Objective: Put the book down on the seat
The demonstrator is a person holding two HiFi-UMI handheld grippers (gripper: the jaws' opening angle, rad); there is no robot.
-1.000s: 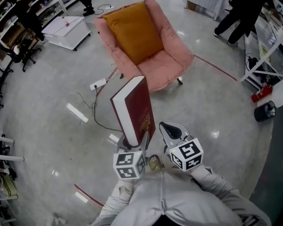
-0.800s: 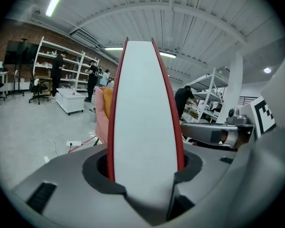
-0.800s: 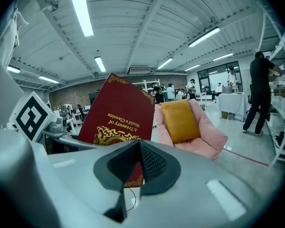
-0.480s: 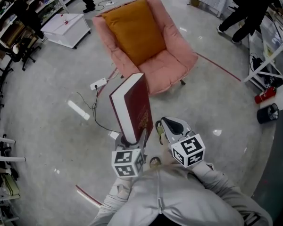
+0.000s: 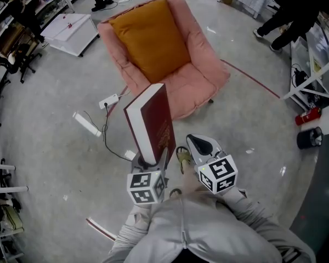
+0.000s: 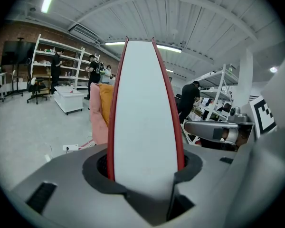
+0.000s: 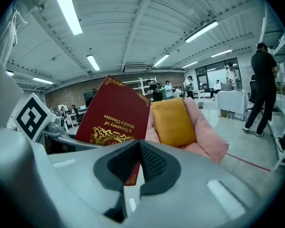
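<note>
The big red book stands up straight in the left gripper. Its jaws are wide apart and squeeze the book's bottom edge. The right gripper is just beside it, jaws together, holding nothing. The pink seat is farther off. The book looks thick, hard and heavy, so it may tip. It is best held low, across both covers.

Both arms in grey sleeves bent, grippers close before chest, side by side. Left gripper points up and forward, jaws clamped wide on lower end of book, which stands upright. Right gripper just beside it, jaws together, nothing between them. Marker cubes face upward.
</note>
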